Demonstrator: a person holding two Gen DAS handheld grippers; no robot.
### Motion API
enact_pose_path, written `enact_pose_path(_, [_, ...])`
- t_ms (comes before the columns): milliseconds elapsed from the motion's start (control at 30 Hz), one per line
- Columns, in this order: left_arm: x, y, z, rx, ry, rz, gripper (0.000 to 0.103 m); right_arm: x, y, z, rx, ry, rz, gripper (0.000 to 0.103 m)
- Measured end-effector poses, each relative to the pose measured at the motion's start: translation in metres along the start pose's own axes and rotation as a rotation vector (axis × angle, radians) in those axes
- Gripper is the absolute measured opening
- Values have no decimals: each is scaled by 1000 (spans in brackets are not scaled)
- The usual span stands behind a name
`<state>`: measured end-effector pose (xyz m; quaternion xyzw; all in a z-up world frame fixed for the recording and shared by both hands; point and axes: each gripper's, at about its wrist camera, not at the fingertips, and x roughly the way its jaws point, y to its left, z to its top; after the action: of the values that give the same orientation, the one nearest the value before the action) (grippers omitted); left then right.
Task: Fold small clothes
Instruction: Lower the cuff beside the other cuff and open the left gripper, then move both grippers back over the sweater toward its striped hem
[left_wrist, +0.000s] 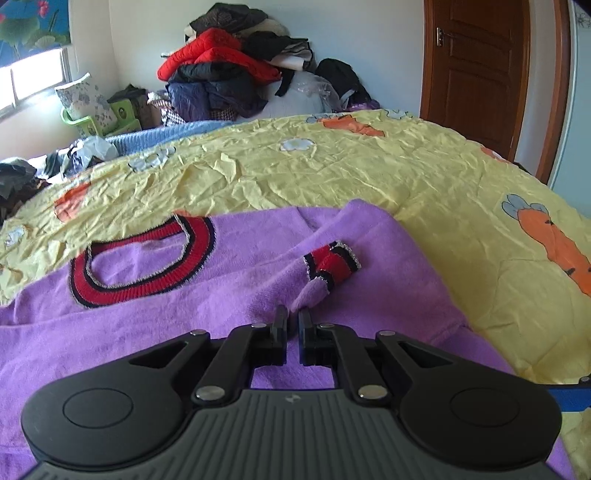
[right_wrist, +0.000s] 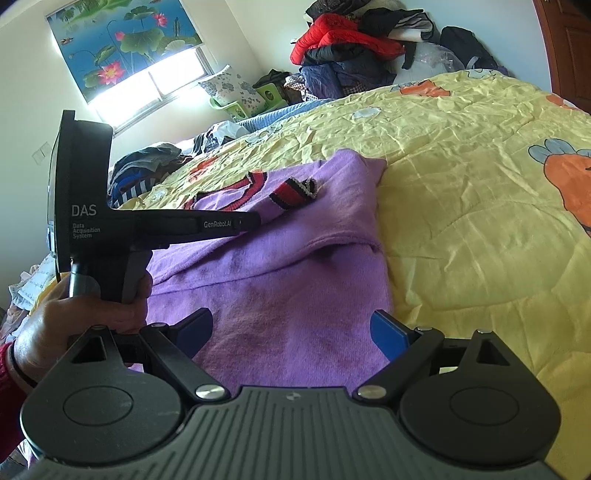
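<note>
Purple sweater (left_wrist: 229, 295) lies spread on the yellow carrot-print bedsheet (left_wrist: 332, 173), red-and-black striped collar (left_wrist: 140, 258) toward the far side. One sleeve is folded across the body, its red striped cuff (left_wrist: 332, 264) lying on top of the purple knit.

Left gripper (left_wrist: 292, 317): fingers nearly together, pinching a small fold of the sleeve fabric just below the cuff. In the right wrist view the same tool (right_wrist: 255, 220) reaches in from the left, tip on the sweater (right_wrist: 295, 266) near the cuff (right_wrist: 293, 194), with the person's left hand (right_wrist: 85, 310) around its handle.

Right gripper (right_wrist: 291, 332): fingers wide apart, blue pads showing, hovering over the lower body of the sweater, gripping nothing.

Background: clothes pile (left_wrist: 236, 62) against the wall, brown wooden door (left_wrist: 476, 62), lotus-print blind (right_wrist: 122, 40) over the window.
</note>
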<state>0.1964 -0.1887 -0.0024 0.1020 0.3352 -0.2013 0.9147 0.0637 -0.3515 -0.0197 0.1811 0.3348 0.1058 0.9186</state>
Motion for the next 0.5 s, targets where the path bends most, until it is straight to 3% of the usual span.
enact_pose_path(500, [-3,-13,2,-28,28,-40,10,-13,-5,-7,2,-12,-12,91])
